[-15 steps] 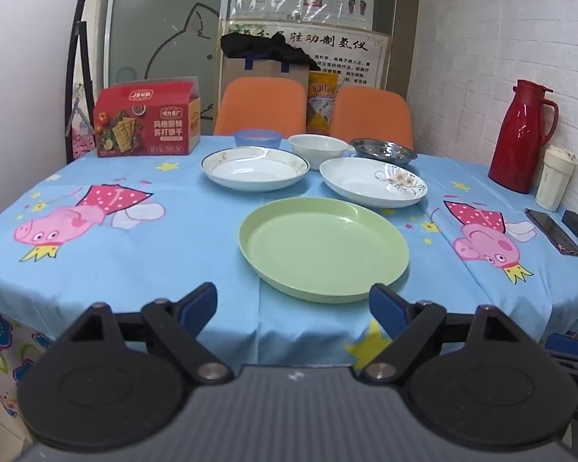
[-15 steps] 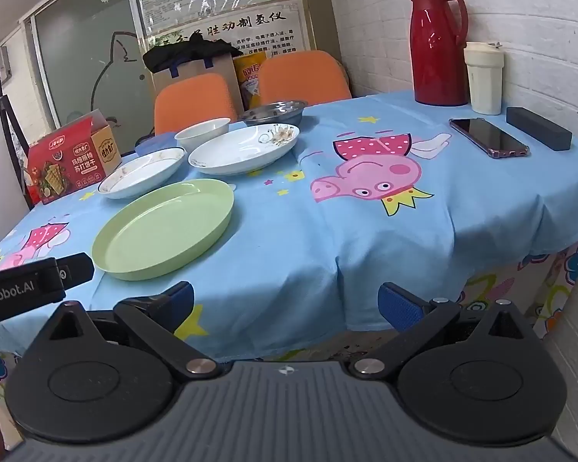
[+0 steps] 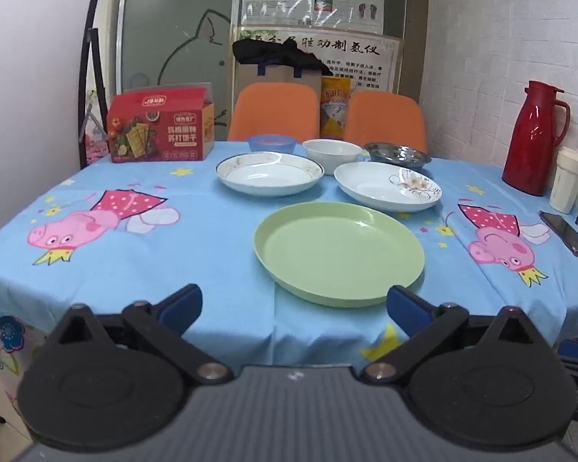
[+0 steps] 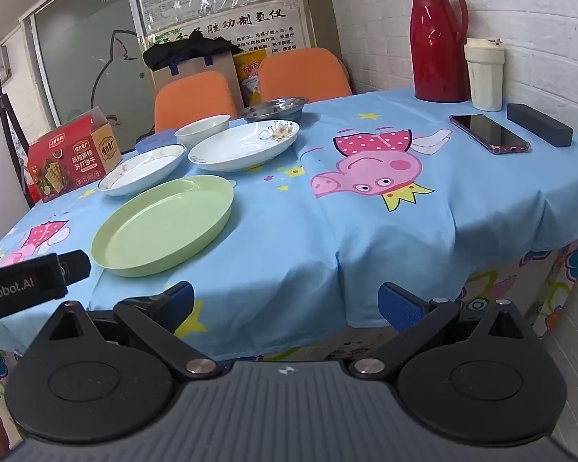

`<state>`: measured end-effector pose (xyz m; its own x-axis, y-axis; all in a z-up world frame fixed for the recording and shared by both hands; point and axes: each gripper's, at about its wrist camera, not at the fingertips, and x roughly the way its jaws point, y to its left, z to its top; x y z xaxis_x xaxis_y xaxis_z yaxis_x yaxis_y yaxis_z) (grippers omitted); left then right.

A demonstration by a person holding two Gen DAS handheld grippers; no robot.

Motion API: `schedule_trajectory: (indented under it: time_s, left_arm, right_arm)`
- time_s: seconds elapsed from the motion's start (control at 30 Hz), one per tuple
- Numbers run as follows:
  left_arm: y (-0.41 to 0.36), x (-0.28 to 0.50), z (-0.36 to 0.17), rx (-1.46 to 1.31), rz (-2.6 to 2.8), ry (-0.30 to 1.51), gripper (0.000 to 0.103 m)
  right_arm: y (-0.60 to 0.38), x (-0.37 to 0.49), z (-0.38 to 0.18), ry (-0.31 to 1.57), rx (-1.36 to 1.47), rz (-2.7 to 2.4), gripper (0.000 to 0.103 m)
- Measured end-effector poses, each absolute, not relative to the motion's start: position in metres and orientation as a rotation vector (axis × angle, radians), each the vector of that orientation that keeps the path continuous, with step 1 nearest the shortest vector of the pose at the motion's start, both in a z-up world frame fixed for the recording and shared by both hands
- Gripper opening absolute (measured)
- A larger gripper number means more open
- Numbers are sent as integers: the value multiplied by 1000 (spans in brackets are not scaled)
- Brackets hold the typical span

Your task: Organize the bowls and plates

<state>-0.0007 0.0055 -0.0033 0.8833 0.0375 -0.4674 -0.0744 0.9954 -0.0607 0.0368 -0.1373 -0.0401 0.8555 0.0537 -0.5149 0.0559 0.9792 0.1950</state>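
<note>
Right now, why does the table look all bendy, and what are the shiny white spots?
Left wrist view: the fisheye lens bows the blue cartoon tablecloth and darkens the corners. Right wrist view: ceiling light glares off the glossy red thermos jug and the black smartphone; the far wall posters look blurry.

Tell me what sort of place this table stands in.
Probably a shop or clinic back room used for meals: a printed Chinese notice board on the wall, orange chairs at a cartoon tablecloth, and a red thermos.

Both wrist views face the table (image 3: 212, 254) from its near edge.
</note>
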Motion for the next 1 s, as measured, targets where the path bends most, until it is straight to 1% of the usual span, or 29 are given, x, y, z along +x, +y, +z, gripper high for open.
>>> schedule_trajectory:
  time_s: [1.0]
  left_arm:
    - [0, -2, -1, -48, 49, 483, 101]
  right_arm:
    - [-134, 37, -41, 557, 202, 11, 103]
